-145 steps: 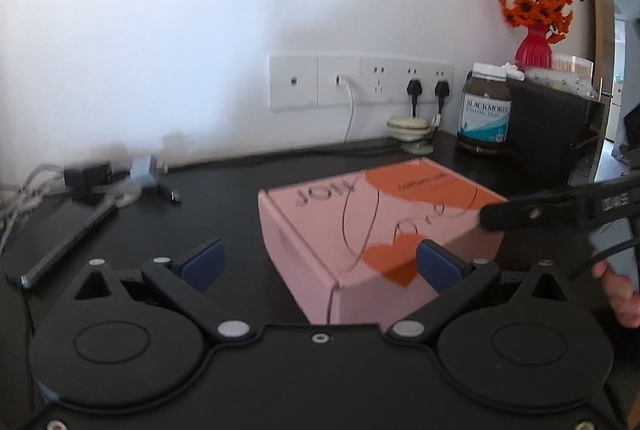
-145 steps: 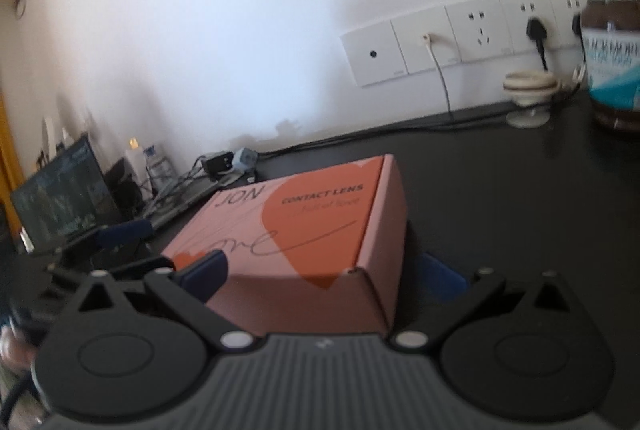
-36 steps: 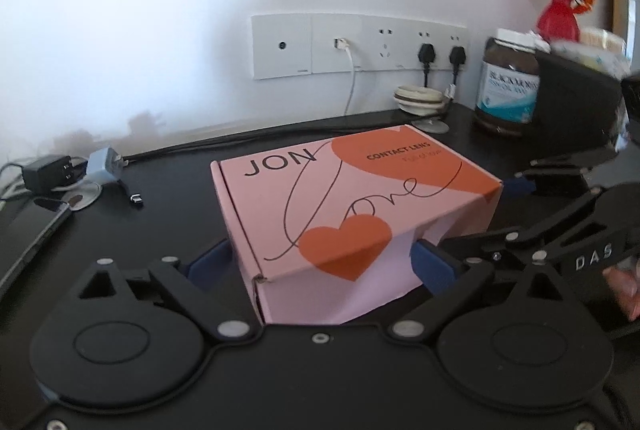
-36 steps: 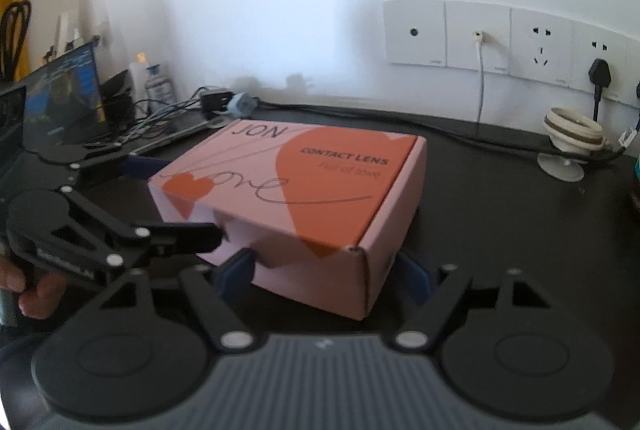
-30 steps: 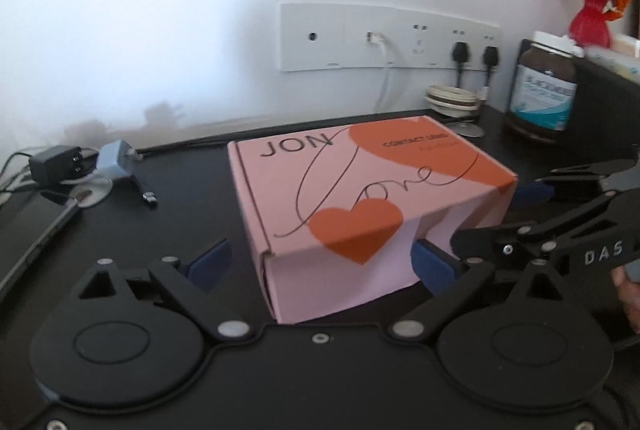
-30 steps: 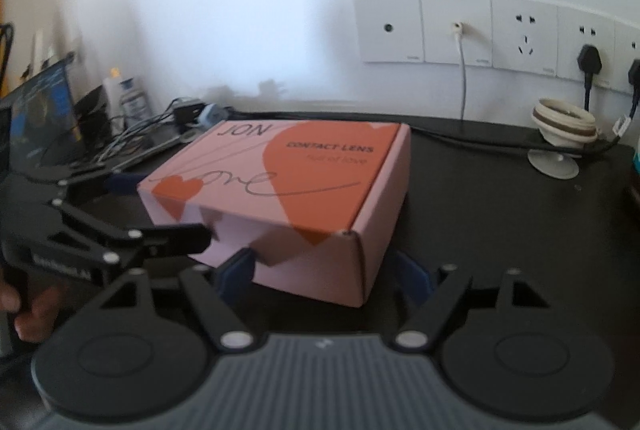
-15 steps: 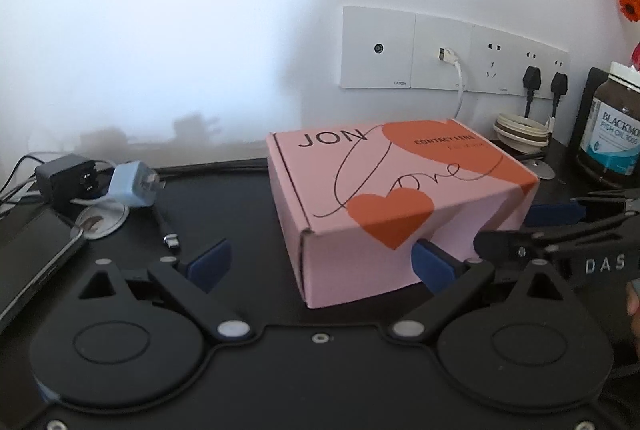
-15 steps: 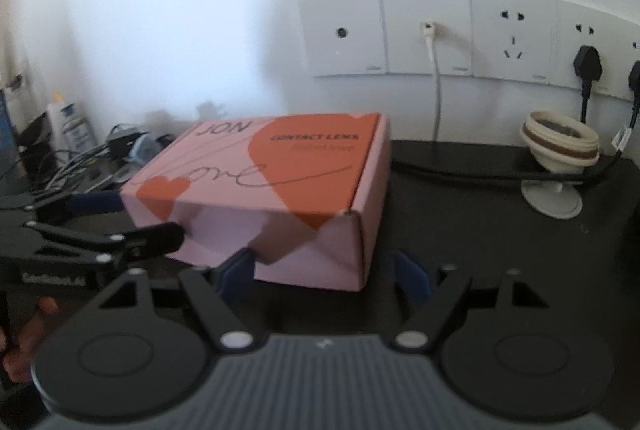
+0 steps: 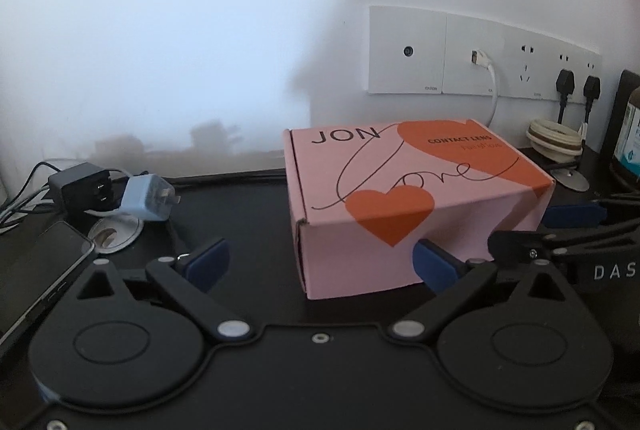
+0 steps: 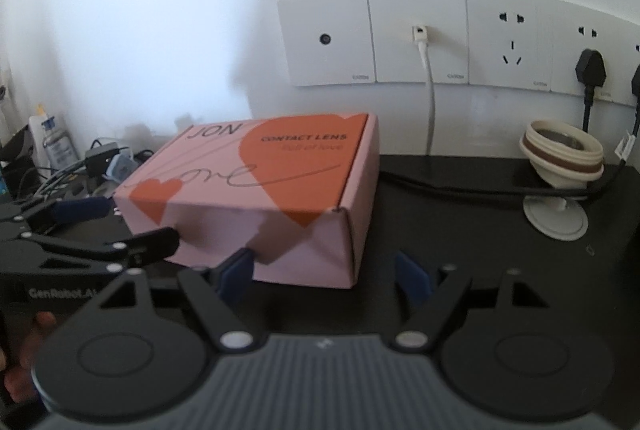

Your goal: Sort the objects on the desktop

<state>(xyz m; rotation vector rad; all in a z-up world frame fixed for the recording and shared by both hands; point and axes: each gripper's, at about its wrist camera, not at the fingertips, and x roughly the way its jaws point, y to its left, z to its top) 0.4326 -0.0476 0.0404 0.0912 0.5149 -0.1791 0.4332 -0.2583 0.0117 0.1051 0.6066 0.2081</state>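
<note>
Two tools flank one pink cardboard box [image 9: 420, 198] printed "JON", "CONTACT LENS" and "love" with orange hearts. It sits flat on the black desk [image 9: 248, 206], close to the white wall, below and just left of a row of wall sockets [image 9: 480, 58].

From the left wrist view, the left tool [image 9: 320, 262] stands open: its blue pad on the right lies against the near long side of the box, while the other pad hangs free over bare desk, well clear of the box's short end. The right tool [image 9: 560, 226] shows at the right edge, one blue pad at the box's far right corner.

From the right wrist view, the right tool [image 10: 324, 270] is also spread wide, and its jaws have just been opening a little further. The box's near right corner lies between them; the left pad is at the box's near face, the right pad off it.

Left of the box lie a black adapter [image 9: 82, 186], a pale blue plug [image 9: 148, 198] and a phone [image 9: 36, 270]. A cream lamp socket [image 10: 560, 154] stands on the right.
</note>
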